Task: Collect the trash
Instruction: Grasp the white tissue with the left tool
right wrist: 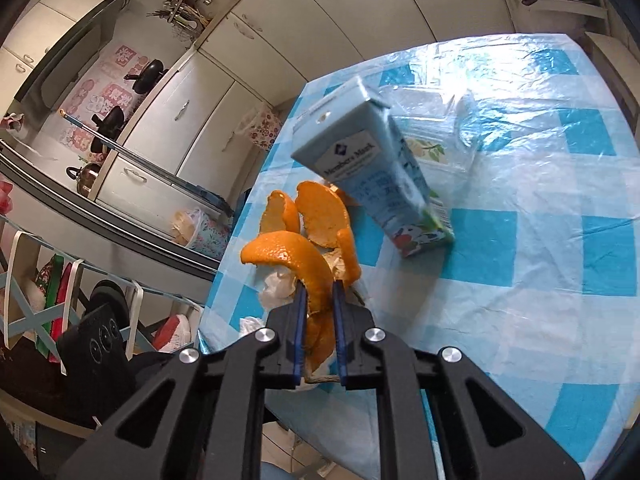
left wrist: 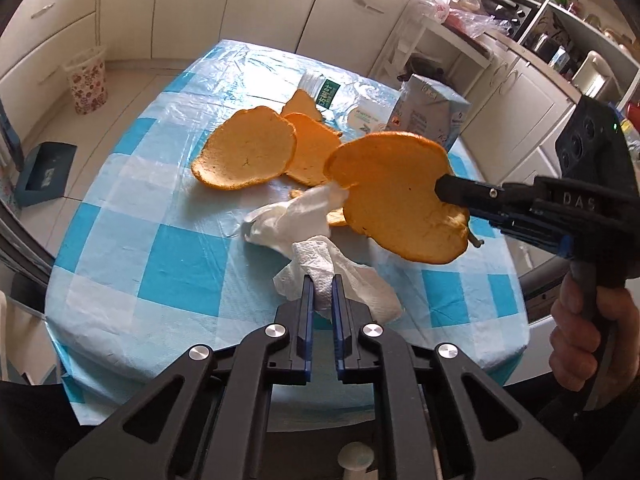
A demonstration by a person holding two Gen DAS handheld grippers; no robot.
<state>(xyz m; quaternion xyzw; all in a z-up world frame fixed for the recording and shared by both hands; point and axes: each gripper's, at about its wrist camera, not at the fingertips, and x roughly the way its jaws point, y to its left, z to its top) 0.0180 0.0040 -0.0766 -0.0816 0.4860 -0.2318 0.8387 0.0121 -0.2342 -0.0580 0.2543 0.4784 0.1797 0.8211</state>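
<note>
Right gripper (right wrist: 320,292) is clamped on an orange peel (left wrist: 394,200), lifted clear of the table (left wrist: 180,248). Left gripper (left wrist: 320,286) pinches a crumpled paper towel (left wrist: 316,264) at the near edge. Both look light; the peel is curled, probably brittle, best held mid-piece.

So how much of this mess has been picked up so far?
Nothing looks binned yet. In hand: the left tongs pinch a paper towel, the right tongs hold an orange peel lifted off the table. Left: more peels, another tissue, a carton and plastic wrappers.
</note>
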